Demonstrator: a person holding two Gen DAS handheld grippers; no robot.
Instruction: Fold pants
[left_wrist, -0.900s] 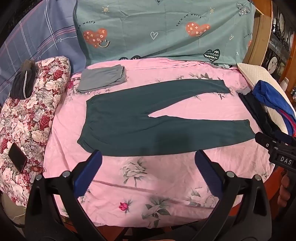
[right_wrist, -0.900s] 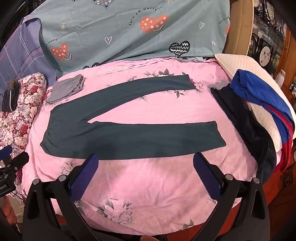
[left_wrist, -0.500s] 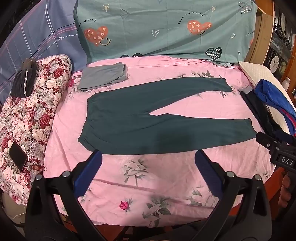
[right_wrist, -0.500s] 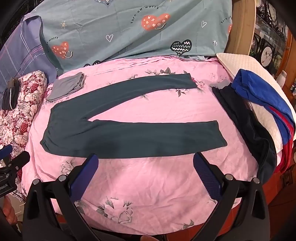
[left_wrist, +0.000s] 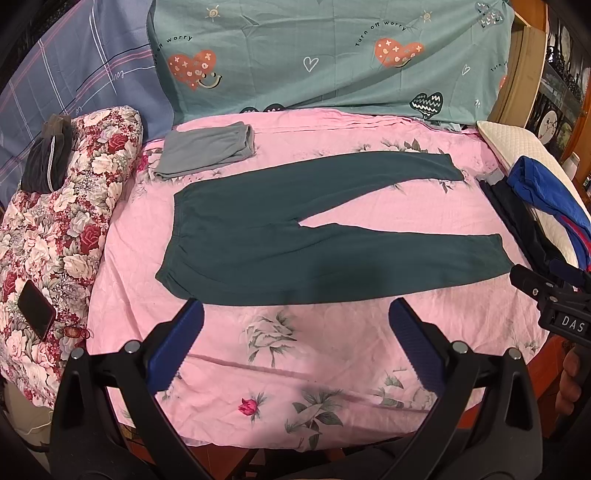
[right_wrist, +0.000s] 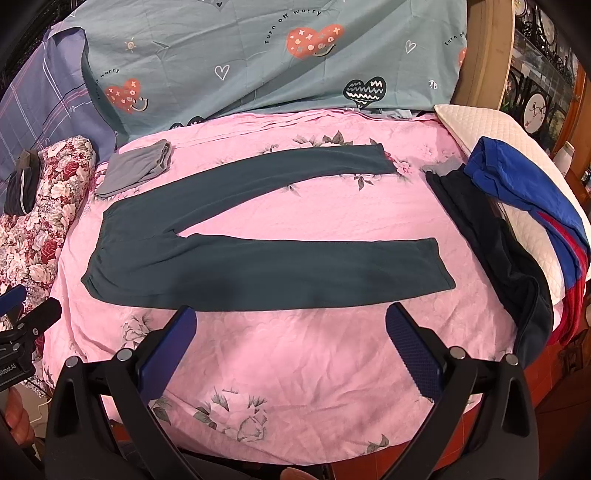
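Dark green pants (left_wrist: 295, 236) stay flat and unfolded on the pink bed (left_wrist: 295, 354), as L gripper (left_wrist: 295, 317) & R gripper (right_wrist: 290, 325) edge nearer, fingers wide apart, holding nothing, w/ folding yet to begin.

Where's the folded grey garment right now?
In both wrist views the grey garment lies at the far left of the pink sheet, just beyond the pants' waistband, beside the floral quilt.

left claw (left_wrist: 295, 317): jaws wide apart, empty, tilted downward | right claw (right_wrist: 290, 325): jaws wide apart, empty, tilted downward | both hand-held, side by side
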